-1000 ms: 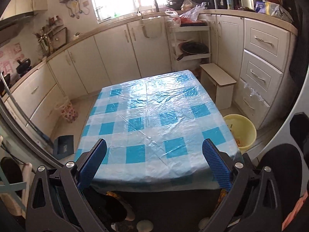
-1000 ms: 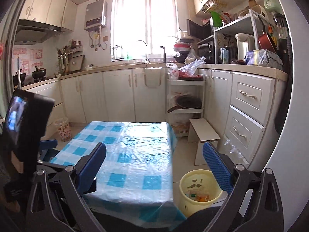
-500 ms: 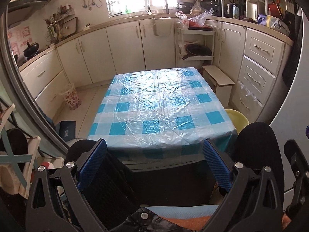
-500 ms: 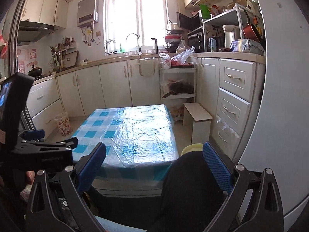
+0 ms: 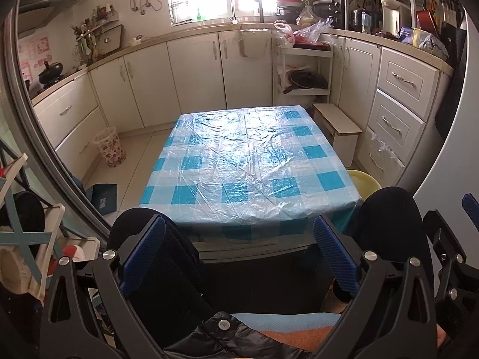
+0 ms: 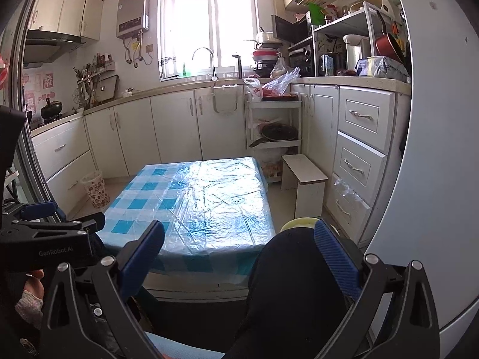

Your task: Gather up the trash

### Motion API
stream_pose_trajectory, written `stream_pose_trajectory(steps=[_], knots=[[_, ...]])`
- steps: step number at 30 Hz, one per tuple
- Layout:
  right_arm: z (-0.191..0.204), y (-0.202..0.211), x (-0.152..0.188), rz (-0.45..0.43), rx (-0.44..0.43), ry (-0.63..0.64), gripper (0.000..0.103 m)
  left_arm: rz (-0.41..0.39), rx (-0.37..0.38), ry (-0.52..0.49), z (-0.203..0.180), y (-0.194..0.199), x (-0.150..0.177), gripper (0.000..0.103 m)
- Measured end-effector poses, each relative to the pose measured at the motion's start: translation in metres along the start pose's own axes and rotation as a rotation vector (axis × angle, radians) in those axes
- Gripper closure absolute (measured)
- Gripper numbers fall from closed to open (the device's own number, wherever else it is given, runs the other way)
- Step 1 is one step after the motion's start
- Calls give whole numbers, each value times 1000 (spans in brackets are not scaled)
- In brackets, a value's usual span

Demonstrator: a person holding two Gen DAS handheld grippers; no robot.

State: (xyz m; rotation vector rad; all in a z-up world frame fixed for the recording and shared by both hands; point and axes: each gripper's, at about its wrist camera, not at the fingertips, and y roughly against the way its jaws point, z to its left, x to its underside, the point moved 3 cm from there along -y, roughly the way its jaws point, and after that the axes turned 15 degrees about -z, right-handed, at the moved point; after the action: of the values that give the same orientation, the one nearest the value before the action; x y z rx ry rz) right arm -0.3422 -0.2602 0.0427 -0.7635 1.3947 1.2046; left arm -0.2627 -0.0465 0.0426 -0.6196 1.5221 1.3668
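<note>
A low table [image 5: 248, 164] wears a blue-and-white checked cloth under wrinkled clear plastic, and nothing lies on it. A yellow bin [image 5: 363, 181] stands on the floor at its right front corner, half hidden by a knee; only its rim [image 6: 299, 224] shows in the right wrist view. My left gripper [image 5: 238, 224] is open and empty, held back from the table's near edge above a person's lap. My right gripper [image 6: 239, 226] is also open and empty, beside the left one [image 6: 39, 209], above the right knee.
The person's knees in black trousers [image 5: 167, 269] sit between me and the table. A floral wastebasket [image 5: 109, 151] and a blue dustpan [image 5: 103, 197] stand on the floor at left. A white stool [image 5: 338, 128] and drawers [image 5: 398, 113] flank the right side.
Both grippers have drawn back from the table and tilted up. The knees and lap now fill the foreground, and the right knee hides most of the yellow bin. Both stay open.
</note>
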Motion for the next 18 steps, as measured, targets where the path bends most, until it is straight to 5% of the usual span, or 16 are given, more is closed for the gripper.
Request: stream_pose_trajectory(steps=[18], knots=[[5, 0, 1, 22, -15, 27, 7, 1, -14, 0, 3, 1, 1, 8]])
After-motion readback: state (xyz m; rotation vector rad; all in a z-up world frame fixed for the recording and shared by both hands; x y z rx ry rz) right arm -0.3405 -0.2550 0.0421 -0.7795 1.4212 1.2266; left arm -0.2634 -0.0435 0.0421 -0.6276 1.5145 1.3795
